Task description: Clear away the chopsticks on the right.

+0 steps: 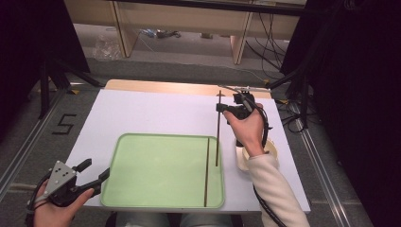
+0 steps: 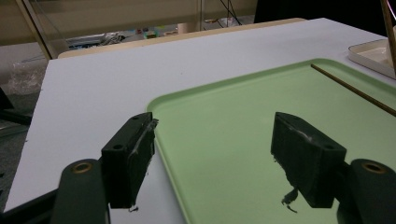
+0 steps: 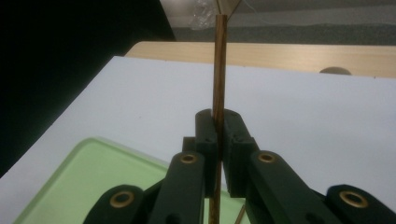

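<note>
The right tongs (image 1: 221,108) are clamped on a brown chopstick (image 1: 218,137) held nearly upright — its lower tip hangs over the green tray's (image 1: 142,142) right side, just beside a second chopstick (image 1: 207,170) lying lengthwise there. The left tongs (image 1: 92,174) gape empty at the tray's left edge — well apart.

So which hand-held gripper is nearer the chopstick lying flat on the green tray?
Right. The right hand-held gripper holds a second chopstick upright just beside the flat chopstick; the left hand-held gripper sits open across the tray, at its left edge.
</note>
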Motion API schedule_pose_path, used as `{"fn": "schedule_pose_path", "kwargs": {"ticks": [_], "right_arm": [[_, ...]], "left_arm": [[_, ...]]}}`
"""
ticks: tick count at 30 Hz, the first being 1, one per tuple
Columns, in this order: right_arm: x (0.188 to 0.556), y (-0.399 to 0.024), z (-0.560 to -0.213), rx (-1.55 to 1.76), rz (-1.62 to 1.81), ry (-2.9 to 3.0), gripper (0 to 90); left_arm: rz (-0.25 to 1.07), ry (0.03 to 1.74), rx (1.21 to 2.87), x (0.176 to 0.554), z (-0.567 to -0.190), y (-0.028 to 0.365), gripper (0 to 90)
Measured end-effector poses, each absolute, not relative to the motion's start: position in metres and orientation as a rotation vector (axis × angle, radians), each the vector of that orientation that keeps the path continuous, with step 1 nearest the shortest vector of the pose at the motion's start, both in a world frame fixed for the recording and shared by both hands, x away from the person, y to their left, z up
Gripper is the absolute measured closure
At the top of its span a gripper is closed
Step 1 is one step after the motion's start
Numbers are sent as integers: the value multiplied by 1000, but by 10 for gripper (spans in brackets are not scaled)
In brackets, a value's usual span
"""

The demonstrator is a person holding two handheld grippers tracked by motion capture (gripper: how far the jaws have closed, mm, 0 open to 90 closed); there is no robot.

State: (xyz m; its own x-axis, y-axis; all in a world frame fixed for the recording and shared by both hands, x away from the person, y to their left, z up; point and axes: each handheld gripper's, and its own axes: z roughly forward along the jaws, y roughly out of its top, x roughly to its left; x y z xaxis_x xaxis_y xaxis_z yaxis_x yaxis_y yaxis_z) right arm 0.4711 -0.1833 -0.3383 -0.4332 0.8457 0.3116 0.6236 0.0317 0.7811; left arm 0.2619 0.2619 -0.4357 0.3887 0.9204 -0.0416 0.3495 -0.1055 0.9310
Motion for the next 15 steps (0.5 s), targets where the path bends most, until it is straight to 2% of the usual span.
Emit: {"fn": "schedule_pose_path", "kwargs": {"ticks": [15], "right_arm": [[471, -178, -344, 1624, 1295, 2097, 870]], "left_arm": [[725, 1137, 1664, 262, -436, 262, 300]]}}
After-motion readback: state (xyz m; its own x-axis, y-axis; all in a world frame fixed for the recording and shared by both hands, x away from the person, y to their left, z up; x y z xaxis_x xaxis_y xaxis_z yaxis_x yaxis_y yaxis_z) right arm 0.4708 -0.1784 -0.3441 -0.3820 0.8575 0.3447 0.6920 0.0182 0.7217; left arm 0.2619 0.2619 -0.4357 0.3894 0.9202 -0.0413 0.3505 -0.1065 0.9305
